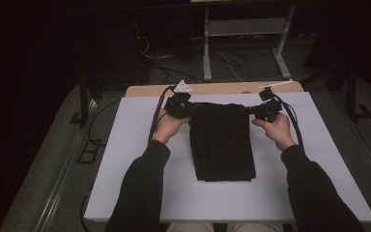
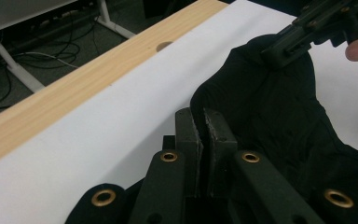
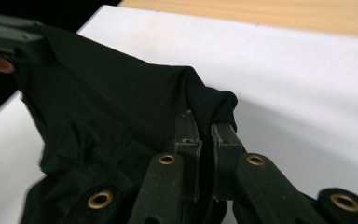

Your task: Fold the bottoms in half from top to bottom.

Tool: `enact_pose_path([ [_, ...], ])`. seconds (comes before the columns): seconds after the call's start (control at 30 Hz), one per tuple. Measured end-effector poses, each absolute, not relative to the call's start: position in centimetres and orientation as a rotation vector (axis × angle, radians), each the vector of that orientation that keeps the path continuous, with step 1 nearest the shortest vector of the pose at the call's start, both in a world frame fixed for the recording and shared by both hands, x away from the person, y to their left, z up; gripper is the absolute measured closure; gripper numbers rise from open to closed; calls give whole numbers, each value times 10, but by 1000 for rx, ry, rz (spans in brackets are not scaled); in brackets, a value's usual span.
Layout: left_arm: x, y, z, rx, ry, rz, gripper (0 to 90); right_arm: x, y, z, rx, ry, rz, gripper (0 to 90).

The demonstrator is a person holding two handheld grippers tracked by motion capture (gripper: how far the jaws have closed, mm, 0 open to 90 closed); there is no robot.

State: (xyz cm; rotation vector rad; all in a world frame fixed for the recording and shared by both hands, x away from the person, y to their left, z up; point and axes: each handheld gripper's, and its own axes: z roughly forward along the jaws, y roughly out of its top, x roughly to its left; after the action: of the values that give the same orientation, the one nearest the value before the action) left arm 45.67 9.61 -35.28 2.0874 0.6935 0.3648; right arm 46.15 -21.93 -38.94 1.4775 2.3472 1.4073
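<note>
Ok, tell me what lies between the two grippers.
The far edge of the black cloth spans from the left gripper to the right gripper, each clamping a corner, per the high view.

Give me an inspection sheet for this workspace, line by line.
Surface: white sheet covering a light wooden table, whose far edge is bare.
Job's things: black folded cloth garment lying lengthwise at the centre, far end lifted off the sheet.
Clutter: nothing seen on the sheet.
Grippers: left gripper shut on the garment's far left corner; right gripper shut on its far right corner.
Cables: black cables trail from each gripper; more lie on the floor beyond the table.
Surroundings: dark room, grey floor, white metal frame behind the table.
</note>
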Motion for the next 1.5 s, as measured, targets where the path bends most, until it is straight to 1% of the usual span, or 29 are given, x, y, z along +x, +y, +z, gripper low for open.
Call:
enact_pose_path([
  [0.13,472,98,-354,2095,713,355,849,471,-214,-390,1470,2318,1385,830],
  [0.37,482,99,-367,2094,764,356,837,480,-212,-400,1500,2304,1389,817],
  [0.47,480,99,-372,2054,804,377,758,481,-212,-403,1502,2287,1387,733],
  [0.53,476,99,-374,2033,822,425,614,480,-212,-404,1487,2280,1361,660],
  [0.6,474,103,-375,2010,867,380,549,479,-214,-404,1486,2272,1377,583],
  [0.67,471,108,-377,2000,906,342,466,477,-216,-405,1476,2263,1405,509],
  [0.7,469,111,-378,1992,914,346,416,477,-217,-405,1477,2257,1415,467],
  [0.77,464,117,-382,1973,926,352,348,475,-220,-406,1475,2256,1445,390],
  [0.8,463,120,-384,1964,935,342,301,473,-221,-407,1473,2260,1446,336],
  [0.9,461,126,-391,1944,961,310,158,468,-224,-411,1453,2271,1443,226],
  [0.93,460,128,-393,1936,965,304,131,466,-225,-412,1446,2272,1437,178],
  [0.97,460,130,-396,1927,973,297,116,464,-226,-413,1446,2275,1433,134],
  [1.03,457,132,-400,1931,989,303,72,459,-229,-416,1432,2277,1429,116],
  [1.1,455,133,-403,1951,990,317,47,455,-232,-417,1423,2276,1422,58],
  [1.23,450,137,-405,1944,1000,306,1,445,-239,-417,1416,2273,1417,28],
  [1.5,440,143,-403,1933,984,310,0,425,-251,-417,1403,2273,1403,22],
])
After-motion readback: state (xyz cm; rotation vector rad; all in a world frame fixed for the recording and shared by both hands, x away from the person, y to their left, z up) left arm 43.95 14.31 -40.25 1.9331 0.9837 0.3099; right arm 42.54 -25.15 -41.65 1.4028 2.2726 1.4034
